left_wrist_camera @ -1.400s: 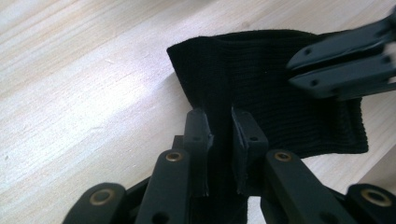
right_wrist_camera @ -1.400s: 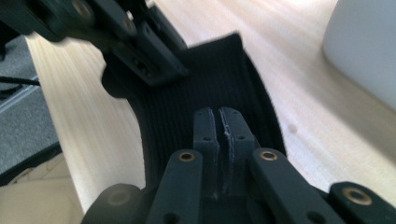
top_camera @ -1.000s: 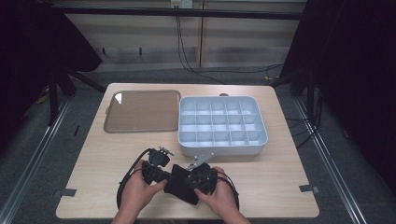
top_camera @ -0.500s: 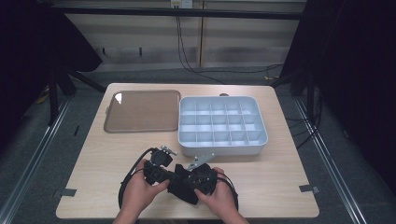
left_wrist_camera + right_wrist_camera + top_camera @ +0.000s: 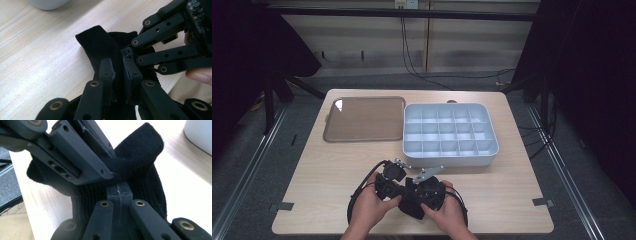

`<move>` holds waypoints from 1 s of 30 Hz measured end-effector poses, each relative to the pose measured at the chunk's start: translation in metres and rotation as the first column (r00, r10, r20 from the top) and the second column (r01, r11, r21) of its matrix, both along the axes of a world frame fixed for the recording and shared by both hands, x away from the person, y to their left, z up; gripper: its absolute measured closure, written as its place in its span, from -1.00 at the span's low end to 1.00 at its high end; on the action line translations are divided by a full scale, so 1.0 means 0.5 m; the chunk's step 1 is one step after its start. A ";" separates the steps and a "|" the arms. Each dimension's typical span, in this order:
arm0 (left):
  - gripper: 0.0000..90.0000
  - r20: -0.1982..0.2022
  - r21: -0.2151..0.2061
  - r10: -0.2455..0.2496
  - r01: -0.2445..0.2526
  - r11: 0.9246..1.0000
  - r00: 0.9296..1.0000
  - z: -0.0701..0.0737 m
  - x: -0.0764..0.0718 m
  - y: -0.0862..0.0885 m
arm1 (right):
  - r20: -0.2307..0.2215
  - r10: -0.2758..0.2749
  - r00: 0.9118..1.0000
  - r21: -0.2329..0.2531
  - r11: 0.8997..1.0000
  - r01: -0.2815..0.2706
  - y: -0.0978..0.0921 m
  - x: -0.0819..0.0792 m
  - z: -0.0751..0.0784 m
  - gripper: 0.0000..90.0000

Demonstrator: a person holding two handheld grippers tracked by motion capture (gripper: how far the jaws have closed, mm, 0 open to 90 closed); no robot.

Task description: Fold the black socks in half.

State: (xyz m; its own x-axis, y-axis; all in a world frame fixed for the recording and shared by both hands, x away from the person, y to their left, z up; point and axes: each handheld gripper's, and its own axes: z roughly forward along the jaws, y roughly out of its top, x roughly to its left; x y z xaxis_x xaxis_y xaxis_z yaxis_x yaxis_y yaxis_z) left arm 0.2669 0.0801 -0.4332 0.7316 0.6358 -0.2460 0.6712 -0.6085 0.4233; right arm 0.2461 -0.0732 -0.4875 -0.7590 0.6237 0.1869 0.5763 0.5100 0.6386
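Black knitted cloth [image 5: 410, 201] pinched between both tools just in front of the compartment box [image 5: 450, 135], left tool [image 5: 119, 72] clamped on a raised fold, right tool [image 5: 119, 192] closed on the fabric beside it, jaws almost touching.

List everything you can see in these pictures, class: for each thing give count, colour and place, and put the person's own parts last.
black cloth: one, black knitted fabric, near edge of the table, pinched between both grippers
compartment box: one, pale blue-white, right half of the table, no contents visible
tray: one, brown, far left of the table, beside the box
table: one, light wood
cables: several, black, on the floor beyond the table
left gripper: one, black, jaws closed on the cloth
right gripper: one, black, jaws closed on the cloth
hands: two, at the table's near edge
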 end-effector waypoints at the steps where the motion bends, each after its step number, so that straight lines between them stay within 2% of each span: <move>1: 0.76 -0.002 -0.001 0.005 -0.005 1.000 1.000 -0.001 0.000 0.000 | 0.002 -0.008 1.000 -0.002 1.000 0.008 -0.002 -0.001 0.001 1.00; 3: 0.76 0.008 0.018 0.011 -0.011 1.000 1.000 -0.005 0.002 0.000 | -0.002 -0.008 1.000 -0.004 1.000 0.008 -0.008 0.000 0.003 1.00; 6: 0.76 0.003 0.009 0.028 -0.028 1.000 1.000 -0.012 0.003 -0.001 | -0.013 -0.027 1.000 0.007 1.000 0.027 -0.019 0.003 0.009 1.00; 9: 0.76 0.010 0.021 0.040 -0.040 0.999 0.999 -0.011 0.005 0.001 | -0.016 -0.030 0.999 0.010 1.000 0.030 -0.027 0.006 0.014 1.00; 15: 0.77 0.021 0.043 0.055 -0.056 0.998 0.998 -0.006 0.009 0.012 | 0.000 -0.014 1.000 0.021 1.000 0.014 -0.033 0.003 0.036 1.00; 19: 0.77 0.026 0.041 0.068 -0.069 0.997 0.997 -0.006 0.009 0.018 | 0.019 0.011 1.000 -0.002 1.000 -0.010 -0.039 -0.002 0.050 1.00; 22: 0.77 0.025 0.038 0.079 -0.080 0.996 0.997 -0.006 0.010 0.021 | 0.017 0.004 1.000 -0.014 1.000 -0.004 -0.049 -0.006 0.057 1.00; 24: 0.77 0.023 0.042 0.078 -0.079 0.996 0.997 -0.007 0.011 0.022 | 0.014 -0.002 1.000 -0.002 1.000 0.002 -0.058 -0.008 0.055 1.00; 30: 0.77 0.023 0.037 0.081 -0.082 0.996 0.996 -0.005 0.011 0.024 | -0.011 -0.015 1.000 -0.021 1.000 0.014 -0.070 -0.011 0.027 1.00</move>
